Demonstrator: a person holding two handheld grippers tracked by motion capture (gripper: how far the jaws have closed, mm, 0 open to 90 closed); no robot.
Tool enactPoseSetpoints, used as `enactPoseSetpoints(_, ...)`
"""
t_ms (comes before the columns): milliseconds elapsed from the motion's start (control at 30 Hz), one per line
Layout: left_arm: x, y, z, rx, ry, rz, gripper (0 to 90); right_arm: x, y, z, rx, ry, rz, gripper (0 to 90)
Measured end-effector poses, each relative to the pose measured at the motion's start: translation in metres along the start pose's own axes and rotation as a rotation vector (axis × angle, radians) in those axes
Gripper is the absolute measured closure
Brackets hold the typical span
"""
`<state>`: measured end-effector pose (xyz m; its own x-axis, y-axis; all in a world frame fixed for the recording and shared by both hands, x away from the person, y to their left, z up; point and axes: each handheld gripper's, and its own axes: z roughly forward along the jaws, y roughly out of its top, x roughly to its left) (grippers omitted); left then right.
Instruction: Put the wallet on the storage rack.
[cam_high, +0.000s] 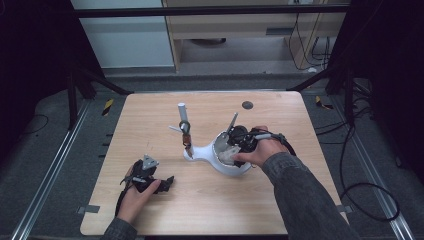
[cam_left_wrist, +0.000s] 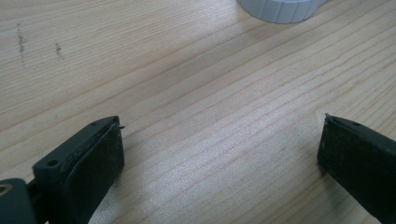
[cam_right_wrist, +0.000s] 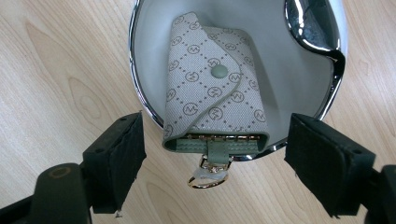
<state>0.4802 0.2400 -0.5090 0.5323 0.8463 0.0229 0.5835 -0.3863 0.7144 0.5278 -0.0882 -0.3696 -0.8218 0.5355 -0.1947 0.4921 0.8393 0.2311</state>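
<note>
While the right hand-held gripper (cam_right_wrist: 212, 158) hovers part-open over the white dish (cam_right_wrist: 299, 88), its jaws flanking but not touching the key case (cam_right_wrist: 212, 84) lying inside, the step looks like a grasp. Next it likely needs lowering and squeezing the case. The case is beige, monogrammed, snapped shut, with a gold ring.

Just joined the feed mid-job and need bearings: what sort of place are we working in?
Probably a lab or recording workstation rather than a home. A bare wooden table stands inside a dark metal frame, loose cables trail over grey carpet, and yellow-black hazard tape marks the floor.
</note>
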Motion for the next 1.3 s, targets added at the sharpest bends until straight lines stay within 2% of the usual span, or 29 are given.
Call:
enactPoseSetpoints(467, 0.000, 0.000, 0.000, 0.000, 0.000, 0.000, 0.0, 0.001, -0.003, -0.004, -0.025, 0.011, -0.002, 21.2)
enactPoseSetpoints(967, 0.000, 0.000, 0.000, 0.000, 0.000, 0.001, 0.0, -0.004, -0.022, -0.007, -0.085, 0.044, 0.046, 21.2)
enactPoseSetpoints(1300, 0.000, 0.000, 0.000, 0.000, 0.000, -0.002, 0.0, -0.008, -0.034, -0.012, -0.113, 0.038, 0.066, 18.1)
